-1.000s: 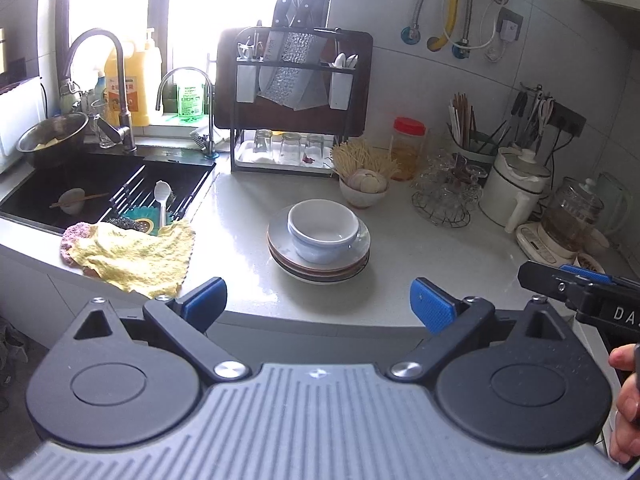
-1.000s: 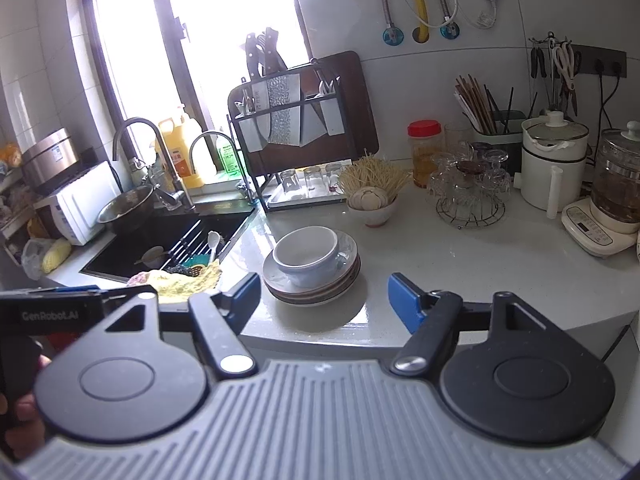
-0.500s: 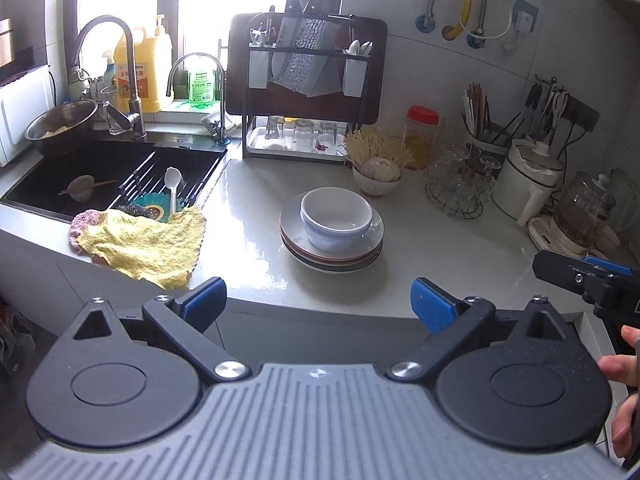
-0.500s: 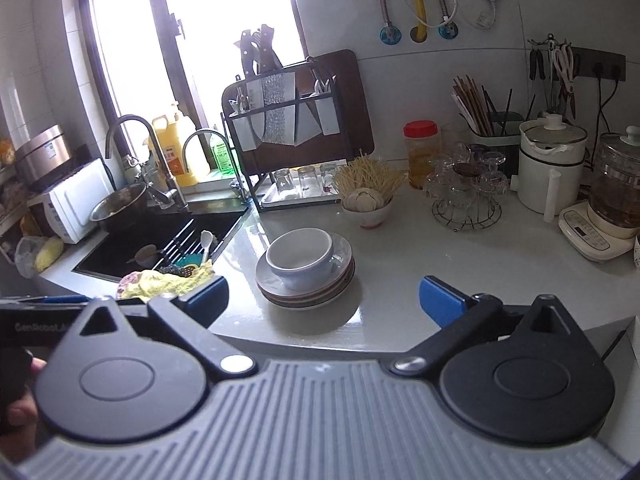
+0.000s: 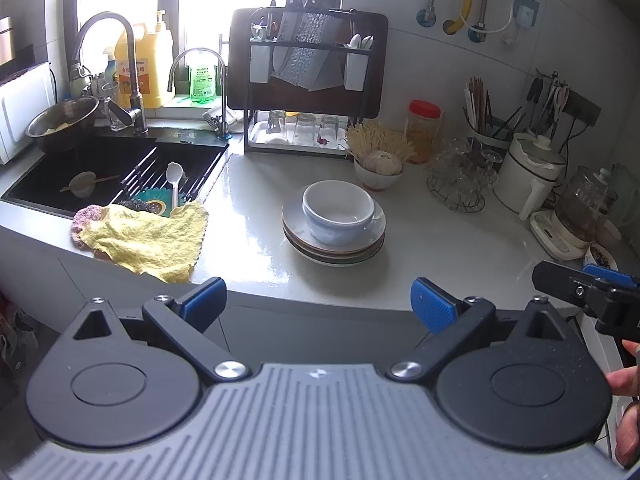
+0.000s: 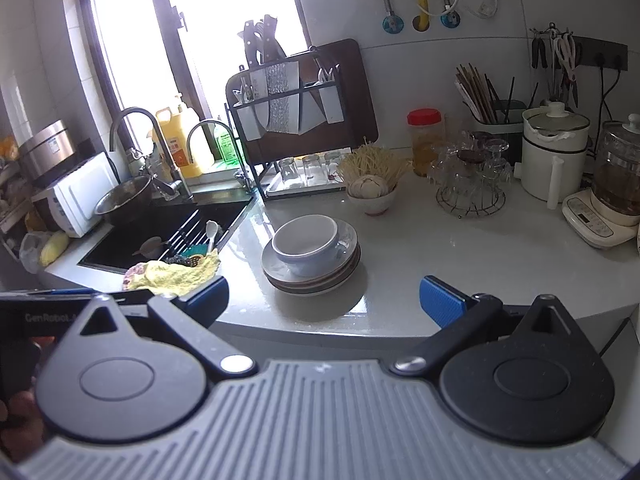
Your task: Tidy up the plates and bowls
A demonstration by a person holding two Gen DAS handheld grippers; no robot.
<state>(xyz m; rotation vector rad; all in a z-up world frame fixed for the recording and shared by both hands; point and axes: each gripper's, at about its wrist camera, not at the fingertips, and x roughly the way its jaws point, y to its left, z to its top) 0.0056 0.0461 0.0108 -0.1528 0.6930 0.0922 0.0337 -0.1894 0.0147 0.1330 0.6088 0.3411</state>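
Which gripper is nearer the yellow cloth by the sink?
Left. The left gripper hangs off the counter edge just right of the yellow cloth. The right gripper sits further right, in front of the plate stack.

Glossy glazed ceramic bowl (image 5: 338,212) on stacked plates (image 5: 334,240); polished, reflective stone-like countertop (image 5: 248,236); nubby yellow cloth (image 5: 148,236); shiny steel mixing bowl (image 5: 62,120); clear glass tumblers (image 5: 304,128); matt black sink (image 5: 100,168).

Pale blue bowl (image 5: 338,211), yellow cloth (image 5: 148,240), blue-padded fingers (image 5: 434,305).
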